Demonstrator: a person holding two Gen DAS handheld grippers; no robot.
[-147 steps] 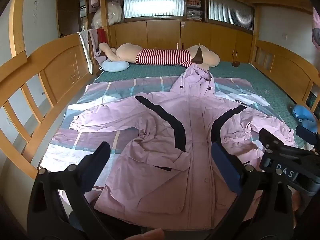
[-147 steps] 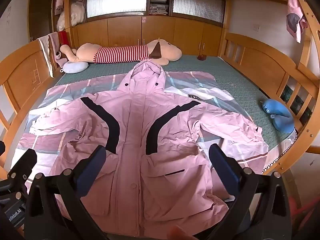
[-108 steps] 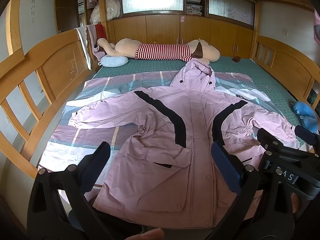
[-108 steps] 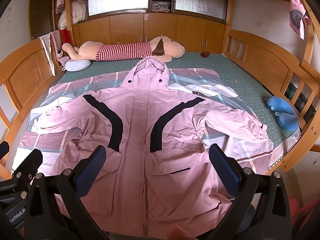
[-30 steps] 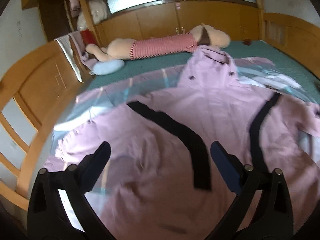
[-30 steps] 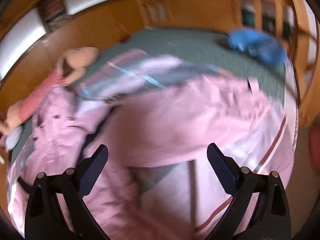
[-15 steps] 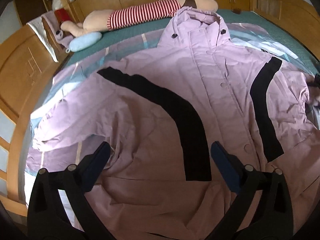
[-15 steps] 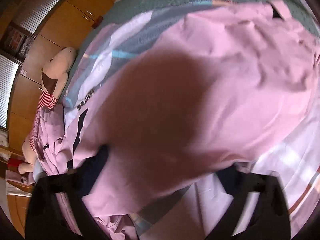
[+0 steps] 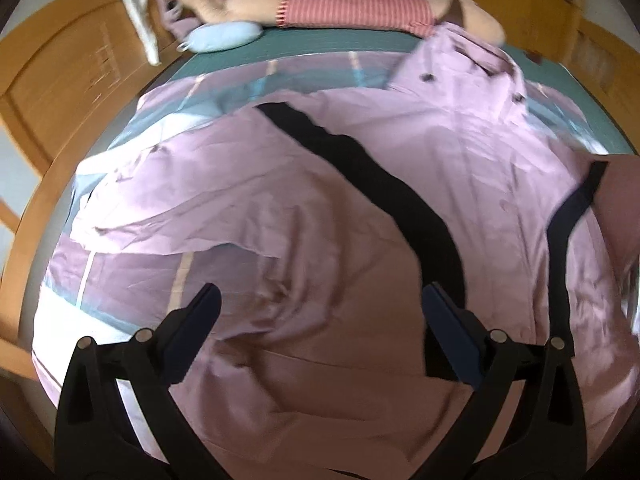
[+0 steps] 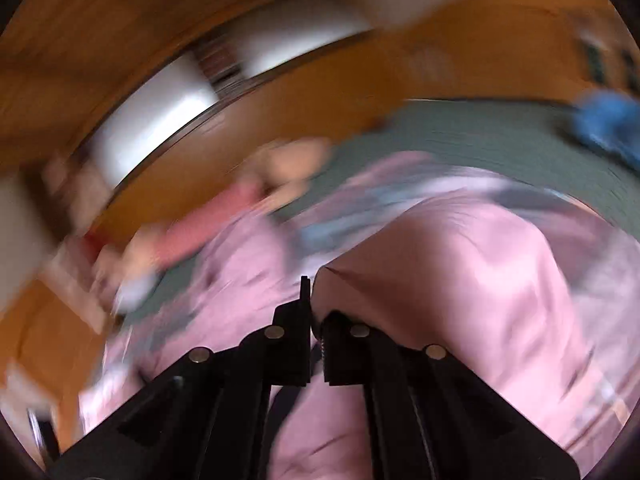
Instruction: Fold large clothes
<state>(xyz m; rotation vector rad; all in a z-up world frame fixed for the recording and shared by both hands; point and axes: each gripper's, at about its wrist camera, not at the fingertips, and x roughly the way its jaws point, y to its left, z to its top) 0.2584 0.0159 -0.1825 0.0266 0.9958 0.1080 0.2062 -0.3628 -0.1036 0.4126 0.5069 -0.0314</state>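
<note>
A wooden-railed bed [image 9: 60, 92] is carrying a checked sheet [image 9: 132, 280], and the pink jacket [image 9: 320, 208] is lying spread face-up across it, hood toward the striped plush toy [image 9: 352, 10]. The jacket is looking soft, light and slippery, best taken at cuffs or hems. The left tongs [image 9: 320, 332] are hovering wide apart over the left front panel, gripping nothing. The right tongs [image 10: 314, 316], having just been closing, are pinching a fold of the jacket's sleeve [image 10: 460, 280].

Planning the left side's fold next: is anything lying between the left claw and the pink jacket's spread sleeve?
Nothing visible does. The left claw hangs open over the pink jacket, and its sleeve lies bare on the striped sheet.
</note>
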